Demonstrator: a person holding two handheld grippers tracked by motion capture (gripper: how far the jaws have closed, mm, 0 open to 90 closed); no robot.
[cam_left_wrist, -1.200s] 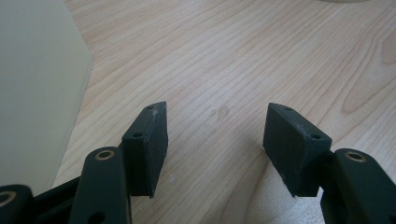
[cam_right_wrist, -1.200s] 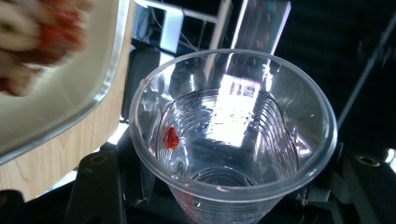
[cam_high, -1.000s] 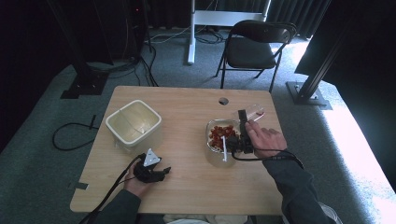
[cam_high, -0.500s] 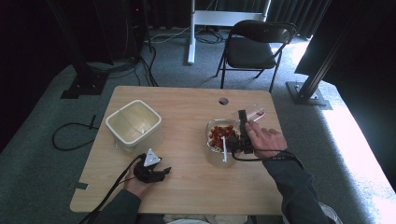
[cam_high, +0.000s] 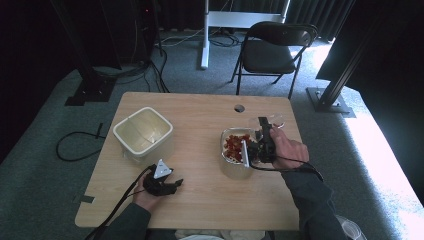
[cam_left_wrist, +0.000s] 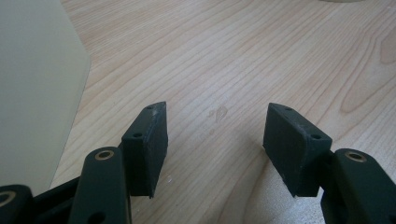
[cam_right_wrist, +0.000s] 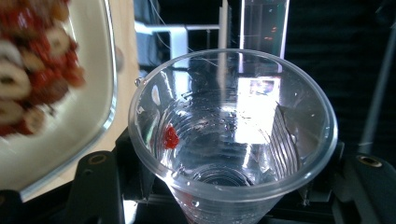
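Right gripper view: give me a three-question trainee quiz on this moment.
1. What does the right gripper hold?
2. True or false: the plastic cup is full of red pieces.
3. The left gripper is: A) open over bare table, B) shut on a spoon, C) inside the cream tub.

Key:
1. A clear plastic cup, beside the bowl of red pieces.
2. False; one red bit clings inside.
3. A.

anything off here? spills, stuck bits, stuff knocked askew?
One oddity: a single red piece clings to the inner wall of the clear plastic cup clamped in the right gripper. The bowl of red pieces sits upright, with no spill visible on the table.
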